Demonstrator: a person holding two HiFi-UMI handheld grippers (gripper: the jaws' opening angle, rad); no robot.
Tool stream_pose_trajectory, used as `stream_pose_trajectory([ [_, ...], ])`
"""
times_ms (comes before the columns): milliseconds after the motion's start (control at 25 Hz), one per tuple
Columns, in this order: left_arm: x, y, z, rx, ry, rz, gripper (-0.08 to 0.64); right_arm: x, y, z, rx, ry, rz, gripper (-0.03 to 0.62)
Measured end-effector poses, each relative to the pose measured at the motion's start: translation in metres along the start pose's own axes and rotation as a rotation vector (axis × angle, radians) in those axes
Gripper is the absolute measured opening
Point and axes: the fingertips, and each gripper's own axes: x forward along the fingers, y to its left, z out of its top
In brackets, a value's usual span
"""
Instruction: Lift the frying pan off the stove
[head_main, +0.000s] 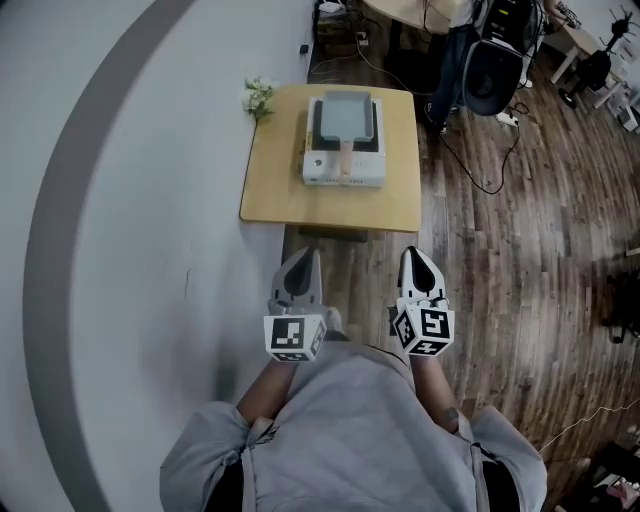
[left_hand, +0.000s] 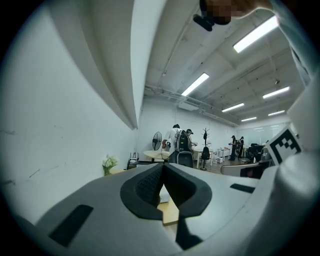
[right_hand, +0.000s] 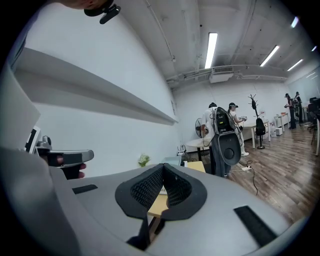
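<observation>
The frying pan (head_main: 345, 115) sits on the stove (head_main: 345, 172) on the table (head_main: 330, 205), its handle (head_main: 346, 155) pointing near. The left tool (head_main: 305, 262) and right tool (head_main: 418, 260), both pressed together and empty, are held close to the body. They point far, well short of the pan, and the left looks marginally nearer.

Bare floor (head_main: 355, 265) lies open before the tabletop (head_main: 270, 200). The stove (head_main: 343, 172) fills its middle; flowers (head_main: 258, 96) occupy the far-left corner by the wall (head_main: 170, 200).
</observation>
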Motion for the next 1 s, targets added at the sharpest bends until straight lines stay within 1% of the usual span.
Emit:
stream_pose_trajectory([
  [240, 0.042, 0.054, 0.014, 0.018, 0.027, -0.023, 0.002, 0.061, 0.023, 0.010, 0.008, 0.002, -0.022, -0.002],
  [360, 0.055, 0.072, 0.016, 0.006, 0.035, -0.017, 0.001, 0.080, 0.029, 0.010, 0.002, 0.018, -0.018, -0.002],
  [480, 0.073, 0.082, 0.010, -0.016, 0.047, -0.017, 0.001, 0.099, 0.029, 0.006, 0.002, 0.035, -0.020, -0.002],
  [720, 0.125, 0.092, -0.007, -0.040, 0.103, -0.054, 0.002, 0.155, 0.011, -0.004, 0.009, 0.077, -0.022, -0.002],
  [880, 0.166, 0.104, -0.016, -0.085, 0.152, -0.067, 0.000, 0.201, 0.001, -0.010, 0.039, 0.125, 0.027, -0.002],
  [1000, 0.207, 0.111, -0.035, -0.169, 0.244, -0.104, 0.000, 0.239, -0.008, -0.021, 0.090, 0.177, 0.075, 0.000],
])
